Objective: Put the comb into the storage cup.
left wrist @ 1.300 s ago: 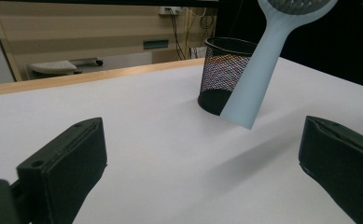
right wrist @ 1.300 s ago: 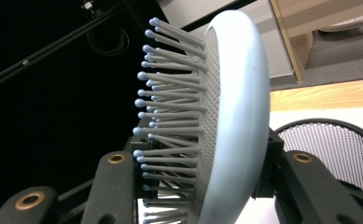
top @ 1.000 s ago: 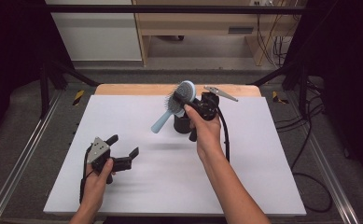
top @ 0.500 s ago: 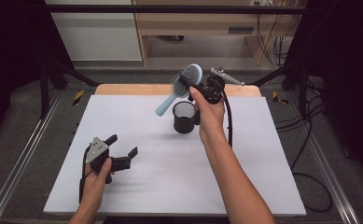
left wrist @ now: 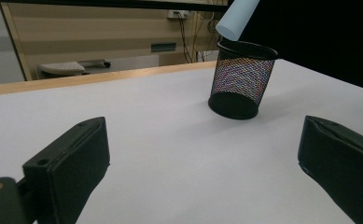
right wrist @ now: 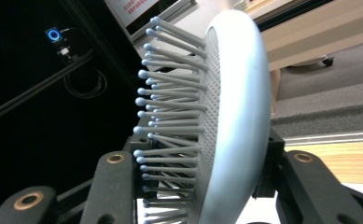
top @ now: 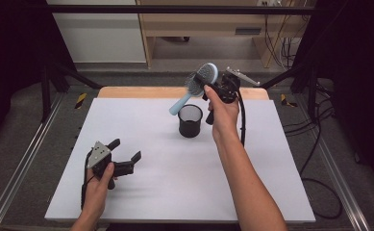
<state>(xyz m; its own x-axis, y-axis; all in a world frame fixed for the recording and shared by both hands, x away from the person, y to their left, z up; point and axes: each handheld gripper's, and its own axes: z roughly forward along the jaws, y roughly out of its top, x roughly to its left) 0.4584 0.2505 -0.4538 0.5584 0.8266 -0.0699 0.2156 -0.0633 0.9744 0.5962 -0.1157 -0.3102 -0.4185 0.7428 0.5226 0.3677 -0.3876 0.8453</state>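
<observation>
Brush aloft, cup below — upper middle of the high view.

We grip the pale blue hairbrush [top: 198, 85] by its head with our right claw [top: 205, 83], clamped on it, its handle slanting down over the black mesh cup [top: 190, 121] on the white counter [top: 175, 192]. Our left claw [top: 125, 157] rests lower left — jaws apart, holding nothing.

Even overhead light brightens the flat white table top [top: 175, 192]; surroundings toward nine and three o'clock stay dark; soft shadow under the black mesh cup [top: 190, 121]; pale blue bristled hairbrush [right wrist: 226, 116] looms slightly soft.
</observation>
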